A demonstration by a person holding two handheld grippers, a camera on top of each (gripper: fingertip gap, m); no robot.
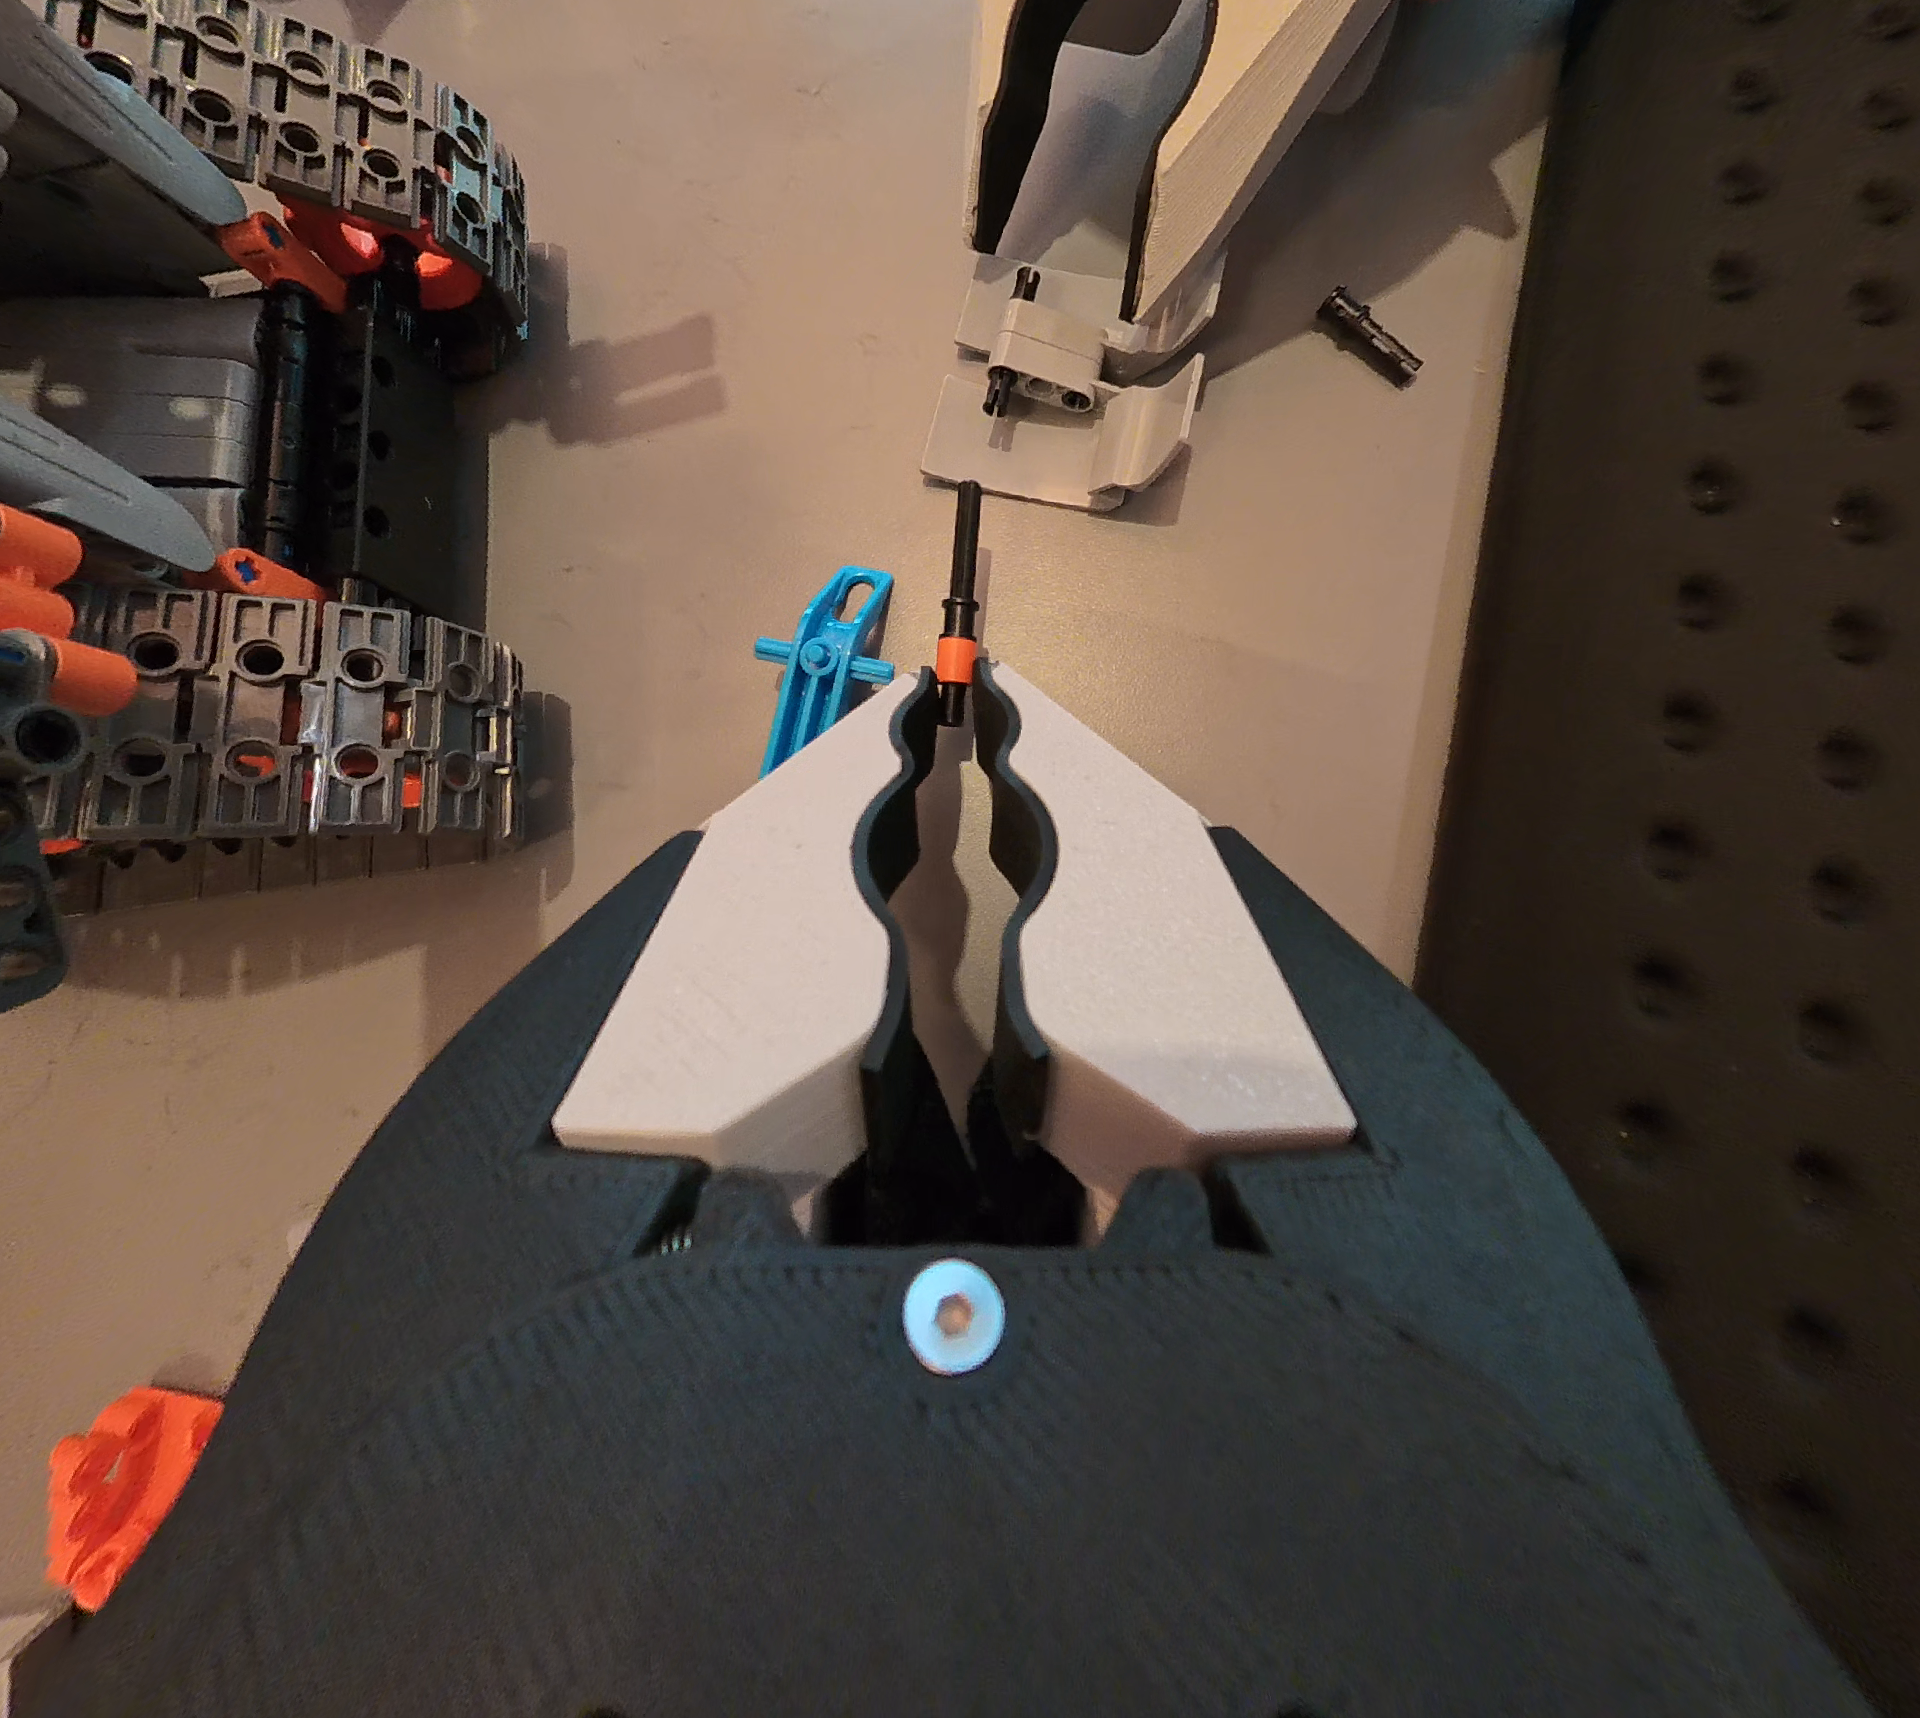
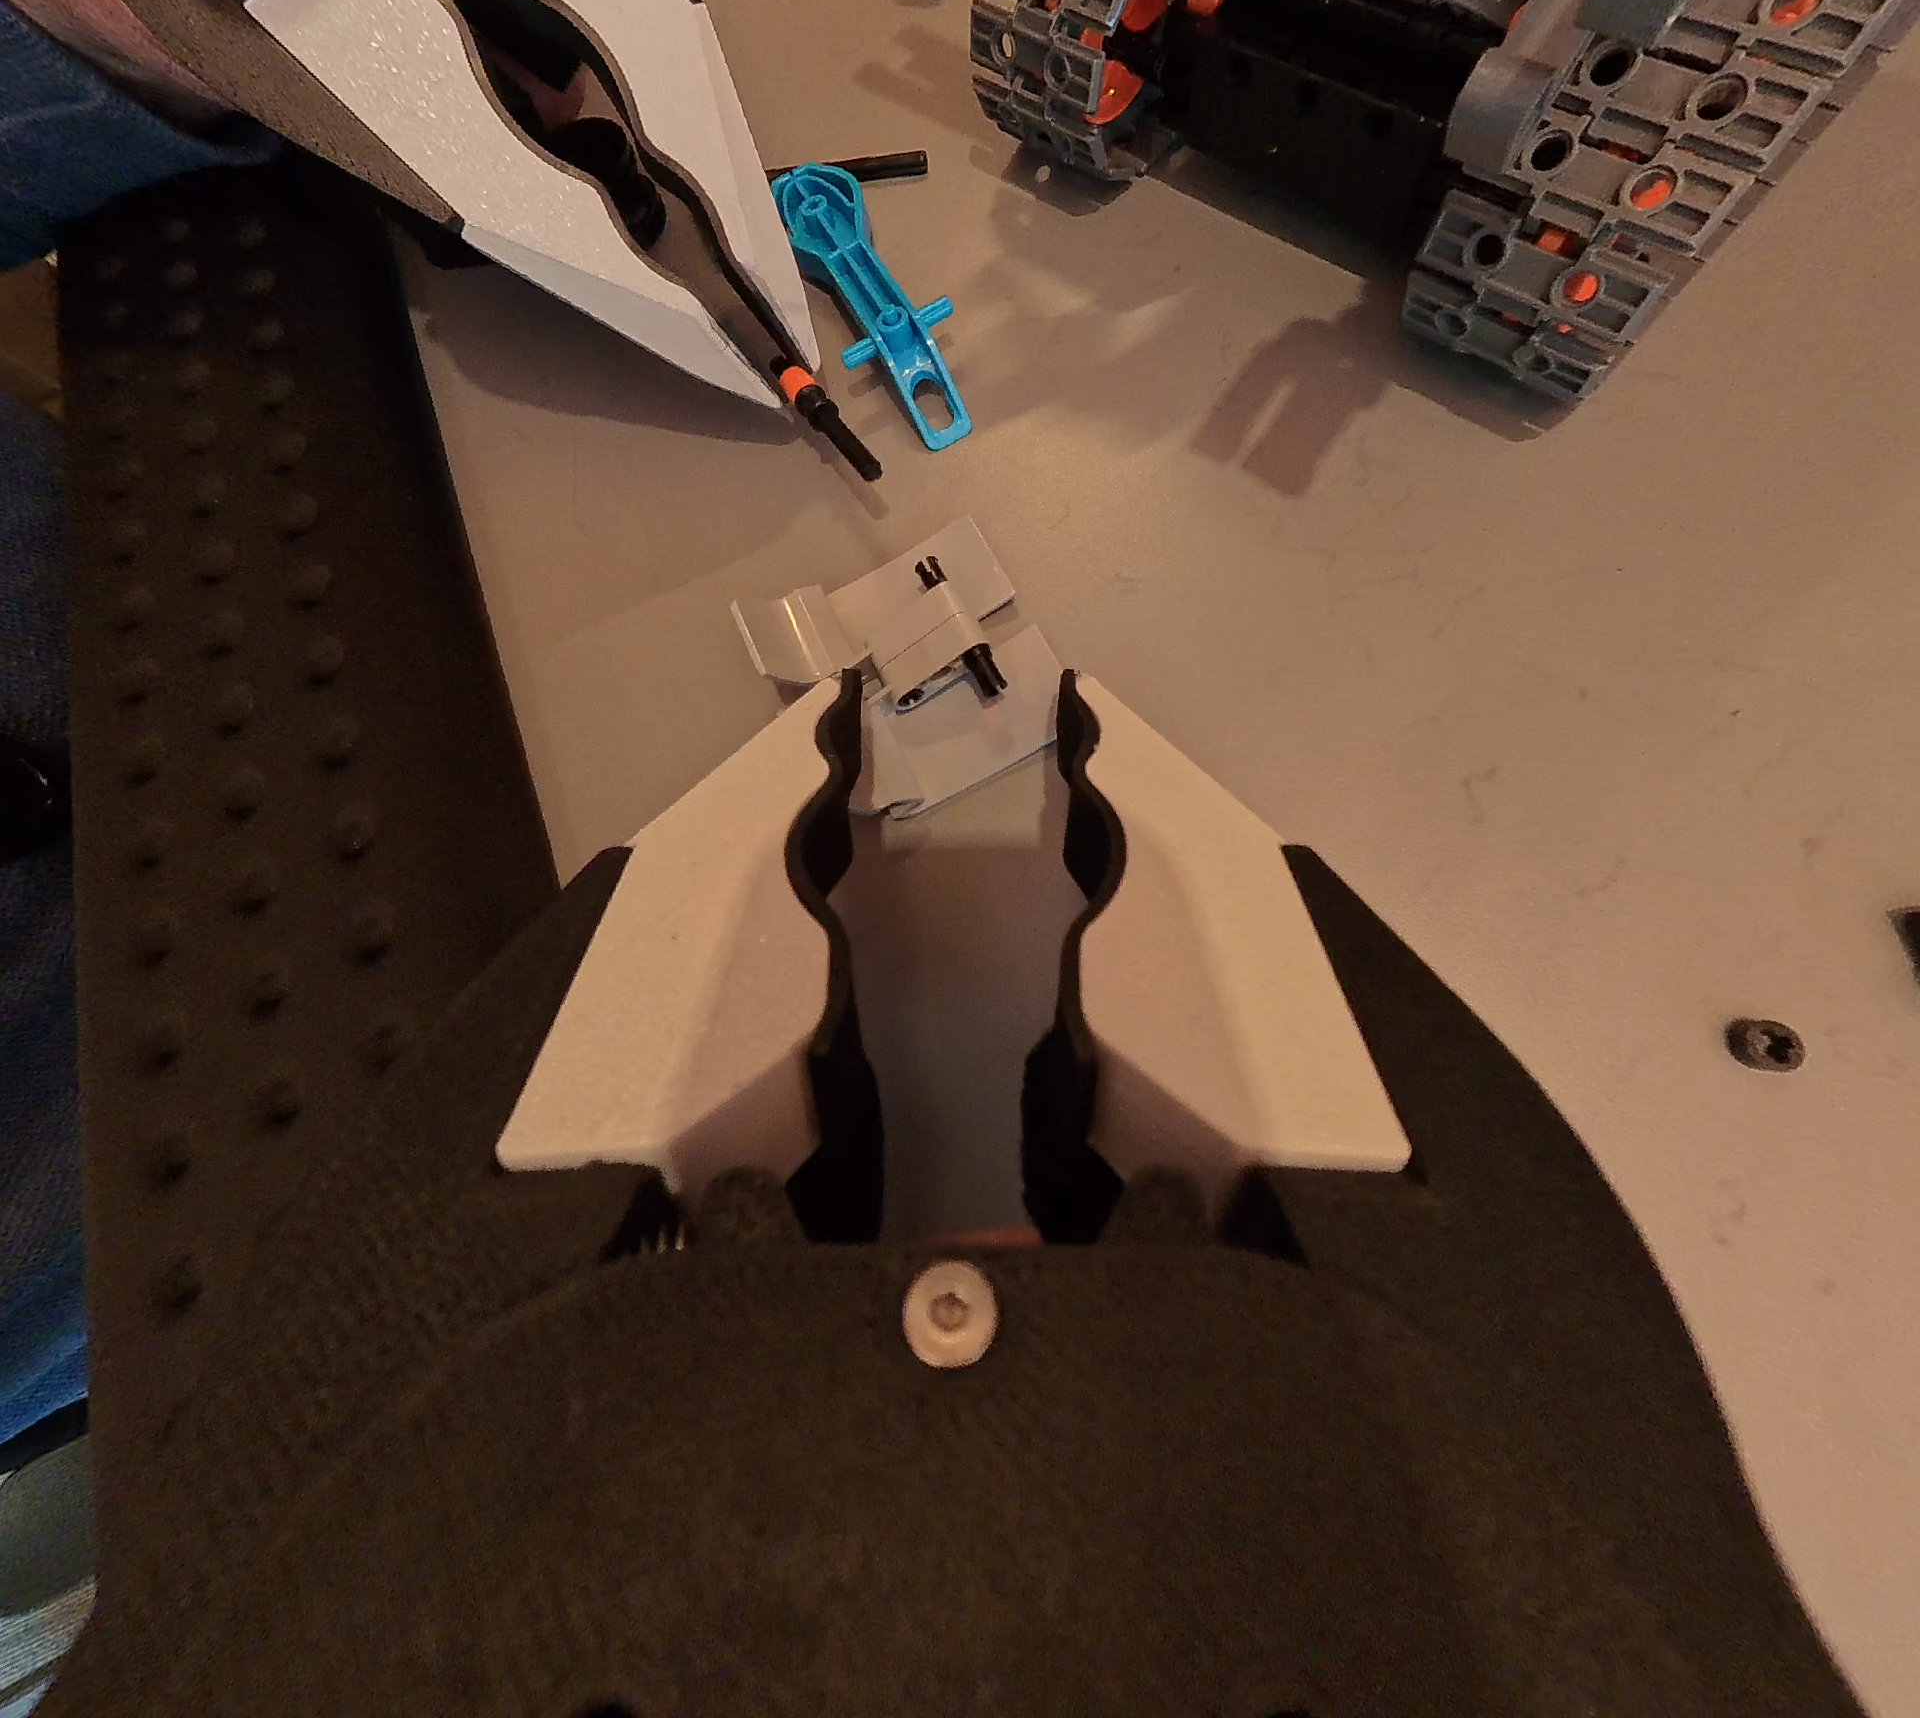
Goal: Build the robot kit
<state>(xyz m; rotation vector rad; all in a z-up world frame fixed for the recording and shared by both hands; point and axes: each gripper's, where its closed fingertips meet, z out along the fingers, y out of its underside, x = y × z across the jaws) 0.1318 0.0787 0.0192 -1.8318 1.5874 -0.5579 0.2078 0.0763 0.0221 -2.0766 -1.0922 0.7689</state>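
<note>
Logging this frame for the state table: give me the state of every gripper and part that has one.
left gripper: shut on the black axle, at its tip.
black axle: held, orange collar on it, pointing at the grey panel assembly.
right gripper: open, fingers either side of the grey panel assembly.
grey panel assembly: flat on the table, two black pins seated in it.
blue lever piece: lying loose.
tracked vehicle: assembled, untouched.

Tracked vehicle point(image 1: 291, 442) left of panel piece point(image 1: 1060, 421).
</note>
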